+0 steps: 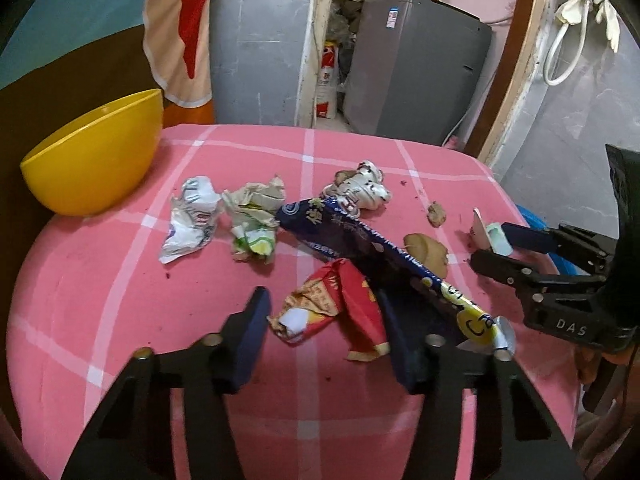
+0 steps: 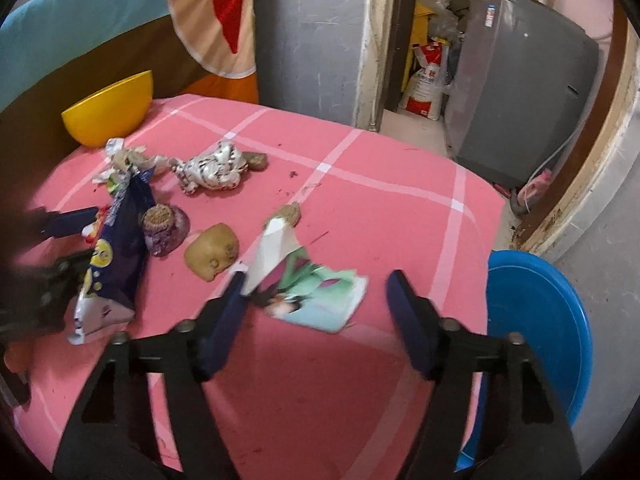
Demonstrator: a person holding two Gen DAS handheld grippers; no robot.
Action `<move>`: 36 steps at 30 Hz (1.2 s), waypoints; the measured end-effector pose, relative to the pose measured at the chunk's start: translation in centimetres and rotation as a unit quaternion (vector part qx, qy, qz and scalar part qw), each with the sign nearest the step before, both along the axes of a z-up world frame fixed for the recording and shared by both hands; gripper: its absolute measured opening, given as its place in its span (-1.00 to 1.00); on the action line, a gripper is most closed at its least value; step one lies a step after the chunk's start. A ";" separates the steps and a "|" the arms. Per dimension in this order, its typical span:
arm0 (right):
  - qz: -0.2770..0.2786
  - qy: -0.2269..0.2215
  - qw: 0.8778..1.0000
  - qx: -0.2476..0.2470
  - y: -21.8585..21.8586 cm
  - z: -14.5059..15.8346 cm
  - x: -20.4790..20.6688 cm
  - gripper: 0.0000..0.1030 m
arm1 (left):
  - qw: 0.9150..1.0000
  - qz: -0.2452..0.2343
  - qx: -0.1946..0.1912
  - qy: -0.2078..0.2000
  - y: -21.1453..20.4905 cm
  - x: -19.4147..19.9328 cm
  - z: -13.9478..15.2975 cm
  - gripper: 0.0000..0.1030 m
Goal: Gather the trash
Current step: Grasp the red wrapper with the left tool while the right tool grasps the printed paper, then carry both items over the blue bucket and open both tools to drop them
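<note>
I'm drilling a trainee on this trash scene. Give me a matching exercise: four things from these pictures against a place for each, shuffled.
Things:
1. yellow bowl
2. blue basin
3. red wrapper
4. picture card

Places:
A. between the right tongs' fingers
B. far left corner of the pink table
C. between the left tongs' fingers
D. beside the table, lower down

Pairs: 1-B, 2-D, 3-C, 4-A

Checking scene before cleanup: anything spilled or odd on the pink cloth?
Yes. Crumpled wrappers, a long blue snack bag and a potato piece lie scattered, with dark crumbs around. The yellow bowl sits tilted at the edge.
</note>
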State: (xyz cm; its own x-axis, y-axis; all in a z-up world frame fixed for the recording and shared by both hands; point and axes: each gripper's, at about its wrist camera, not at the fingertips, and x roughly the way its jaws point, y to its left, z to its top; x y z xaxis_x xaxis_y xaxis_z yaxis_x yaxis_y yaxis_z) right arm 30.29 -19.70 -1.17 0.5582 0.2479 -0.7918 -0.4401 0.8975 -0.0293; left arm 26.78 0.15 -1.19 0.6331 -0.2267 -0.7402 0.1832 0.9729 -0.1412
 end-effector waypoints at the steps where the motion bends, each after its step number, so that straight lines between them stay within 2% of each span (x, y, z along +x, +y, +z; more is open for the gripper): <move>1: 0.002 -0.002 1.000 0.001 0.0 0.1 -0.1 0.19 | 1.000 -0.001 -0.001 0.000 0.0 -0.1 0.1 -0.26; 6: 0.007 -0.002 1.000 0.028 -0.6 0.1 -0.7 0.00 | 1.000 0.003 -0.011 -0.003 0.0 -0.7 0.4 -0.38; 12: 0.004 -0.022 0.998 0.056 -1.1 0.2 -2.1 -0.02 | 0.999 0.017 -0.007 -0.034 -0.3 -2.4 1.2 -0.42; 18: -0.012 -0.094 0.991 0.095 -2.3 2.7 -4.2 -0.02 | 0.994 0.026 -0.008 -0.103 -1.0 -4.8 3.4 -0.42; 23: -0.034 -0.176 0.976 0.121 -3.9 5.7 -6.3 -0.01 | 0.986 0.023 -0.029 -0.163 -2.3 -5.6 6.1 -0.42; 27: -0.056 -0.243 0.960 0.131 -5.5 8.0 -7.7 -0.01 | 0.977 0.015 -0.047 -0.208 -4.3 -5.6 8.4 -0.41; 32: -0.090 -0.310 0.937 0.133 -8.0 10.2 -9.4 0.00 | 0.967 -0.004 -0.073 -0.244 -7.4 -5.3 10.7 -0.41; 36: -0.122 -0.345 0.922 0.124 -10.2 11.2 -10.2 0.00 | 0.962 -0.028 -0.089 -0.259 -10.1 -4.2 11.6 -0.41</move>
State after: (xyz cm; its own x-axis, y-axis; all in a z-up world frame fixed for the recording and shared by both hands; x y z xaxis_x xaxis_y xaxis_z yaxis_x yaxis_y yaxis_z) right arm 20.10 -29.89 10.07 0.9713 0.1734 -0.1628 -0.1769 0.9842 -0.0071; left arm 22.55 -9.98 10.46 0.8895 -0.3641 -0.2761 0.3241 0.9286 -0.1804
